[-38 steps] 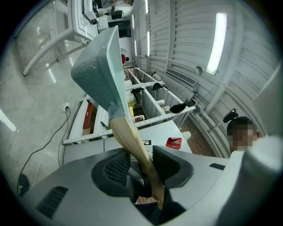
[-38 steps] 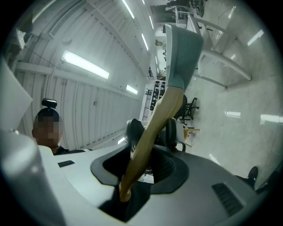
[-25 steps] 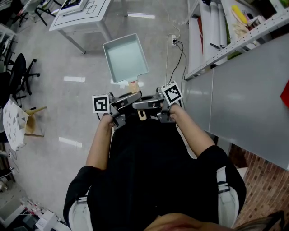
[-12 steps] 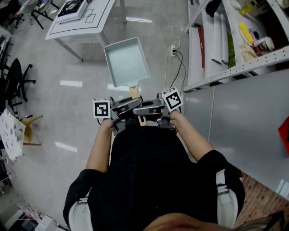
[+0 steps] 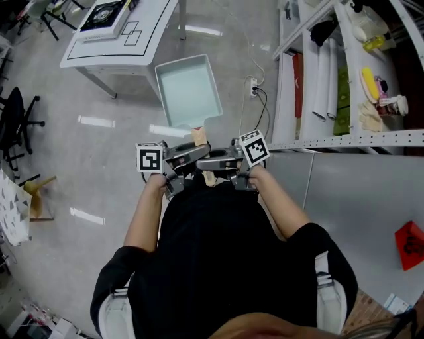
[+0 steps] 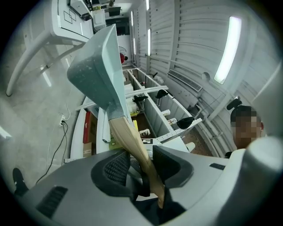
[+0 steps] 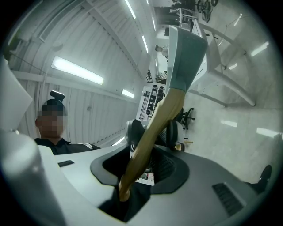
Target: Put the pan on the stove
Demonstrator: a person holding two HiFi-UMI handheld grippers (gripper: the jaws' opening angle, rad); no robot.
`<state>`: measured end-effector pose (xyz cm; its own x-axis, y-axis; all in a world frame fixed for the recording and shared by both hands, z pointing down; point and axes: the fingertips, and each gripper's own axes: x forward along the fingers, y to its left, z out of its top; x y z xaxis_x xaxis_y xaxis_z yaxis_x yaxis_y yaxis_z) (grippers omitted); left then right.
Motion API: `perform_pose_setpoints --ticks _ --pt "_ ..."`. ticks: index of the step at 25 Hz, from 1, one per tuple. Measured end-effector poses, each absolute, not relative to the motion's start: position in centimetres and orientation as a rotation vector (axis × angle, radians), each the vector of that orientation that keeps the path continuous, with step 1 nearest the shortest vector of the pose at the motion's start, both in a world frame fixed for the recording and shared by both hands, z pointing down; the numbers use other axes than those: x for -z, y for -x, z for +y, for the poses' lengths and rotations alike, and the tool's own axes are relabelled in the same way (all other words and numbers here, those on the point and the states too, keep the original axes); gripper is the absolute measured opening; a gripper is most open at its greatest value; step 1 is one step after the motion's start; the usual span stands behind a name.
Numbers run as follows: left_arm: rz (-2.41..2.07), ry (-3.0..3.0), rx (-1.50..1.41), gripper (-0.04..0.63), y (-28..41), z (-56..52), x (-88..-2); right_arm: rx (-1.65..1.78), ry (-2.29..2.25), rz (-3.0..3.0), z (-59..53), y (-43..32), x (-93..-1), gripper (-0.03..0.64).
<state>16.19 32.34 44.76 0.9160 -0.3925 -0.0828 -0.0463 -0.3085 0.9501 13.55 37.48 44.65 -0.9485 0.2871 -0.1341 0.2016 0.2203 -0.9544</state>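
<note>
A light teal rectangular pan with a wooden handle is held out in the air in front of the person, above the floor. My left gripper and right gripper face each other, and both are shut on the handle. In the left gripper view the handle runs between the ribbed pads up to the pan. The right gripper view shows the same clamp on the handle below the pan. A dark stove sits on a white table at the far left.
White shelving with rolls and bottles lines the right side. A wall socket with a black cable is on the floor by it. A grey panel is at the right, an office chair and a wooden stool at the left.
The white table with the stove has come further into view and closer to the pan. The shelving has slid down the right side. Both grippers keep the same hold on the handle.
</note>
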Motion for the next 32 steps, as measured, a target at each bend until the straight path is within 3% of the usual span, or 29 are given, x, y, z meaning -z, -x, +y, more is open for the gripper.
perform_pose_setpoints --ticks 18,32 --pt "-0.340 -1.874 0.333 0.164 -19.1 15.8 -44.7 -1.804 0.538 -2.441 21.0 -16.3 -44.4 0.156" --pt "-0.489 -1.855 0.429 0.164 -25.8 -2.2 -43.5 -1.770 0.763 -2.336 3.2 -23.9 -42.4 0.160"
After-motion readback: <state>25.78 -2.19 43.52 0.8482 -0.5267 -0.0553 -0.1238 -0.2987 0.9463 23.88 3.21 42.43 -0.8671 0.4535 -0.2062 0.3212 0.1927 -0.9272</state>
